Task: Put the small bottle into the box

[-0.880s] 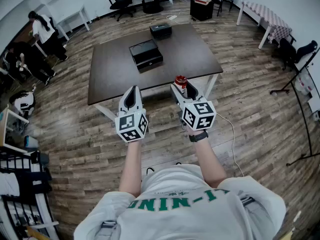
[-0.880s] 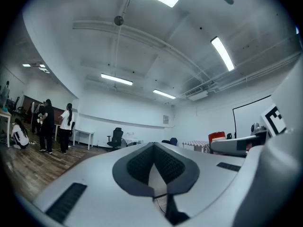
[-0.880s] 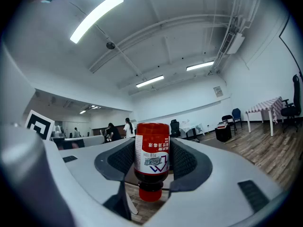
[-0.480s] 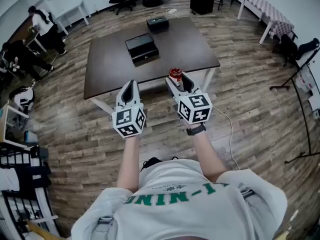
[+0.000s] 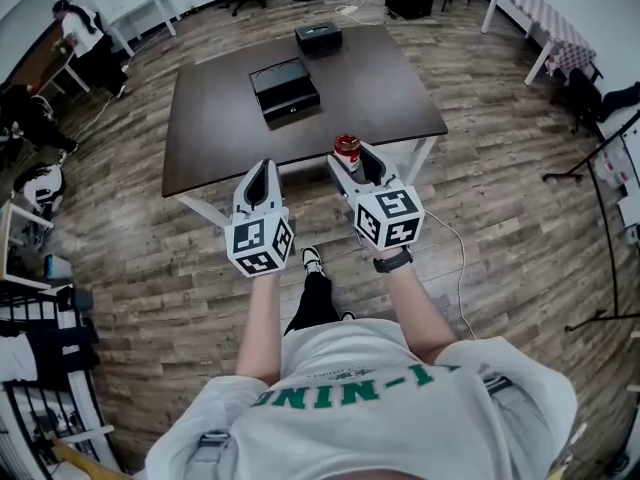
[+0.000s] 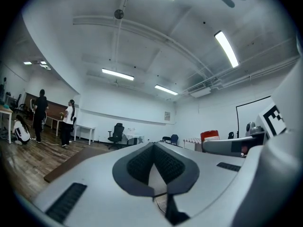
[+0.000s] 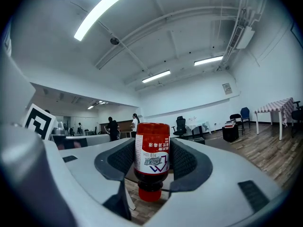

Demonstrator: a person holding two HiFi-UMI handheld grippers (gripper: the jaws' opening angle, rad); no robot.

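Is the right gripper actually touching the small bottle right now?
Touching. The right gripper view shows the right gripper with its pads pressed against both sides of the small bottle, no gap visible.

White green-lettered shirt (image 5: 360, 413), black wristwatch (image 5: 392, 263), pale left tongs (image 5: 262, 174) and right tongs (image 5: 356, 164).

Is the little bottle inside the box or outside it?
Outside. The small bottle is clamped between the right gripper's jaws, while the box sits apart from it on the table.
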